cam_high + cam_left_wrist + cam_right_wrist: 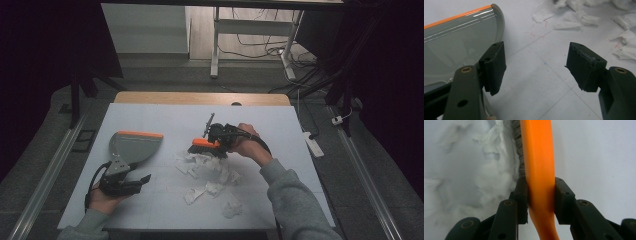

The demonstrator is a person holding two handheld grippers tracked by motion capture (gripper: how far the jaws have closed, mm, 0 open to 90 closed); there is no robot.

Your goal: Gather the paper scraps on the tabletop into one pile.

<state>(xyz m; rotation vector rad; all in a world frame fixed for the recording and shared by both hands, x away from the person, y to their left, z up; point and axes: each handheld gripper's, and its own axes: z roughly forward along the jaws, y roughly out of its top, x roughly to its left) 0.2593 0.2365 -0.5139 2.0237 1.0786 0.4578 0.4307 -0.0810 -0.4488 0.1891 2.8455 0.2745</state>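
One orange-backed hand brush (206, 145) with dark bristles, gripped by the right tool (541, 195), rests on torn white paper scraps (210, 172) mid-tabletop (165, 120). Left tool (536, 67) gapes wide beside one grey, orange-edged dustpan (131, 146).

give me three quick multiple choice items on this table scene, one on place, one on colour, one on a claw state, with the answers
1. Where does the grey plastic dustpan with the orange lip lie on the table?
A. at the person's left
B. at the person's right
C. under the scraps

2. What colour is the back of the hand brush?
A. blue
B. orange
C. white

3. How is the left claw?
A. shut on the dustpan
B. shut on paper
C. open, holding nothing

Answers:
1 A: it lies left of the torn white paper scraps.
2 B: the right claw is clamped on its orange back.
3 C: bare table shows between its jaws.
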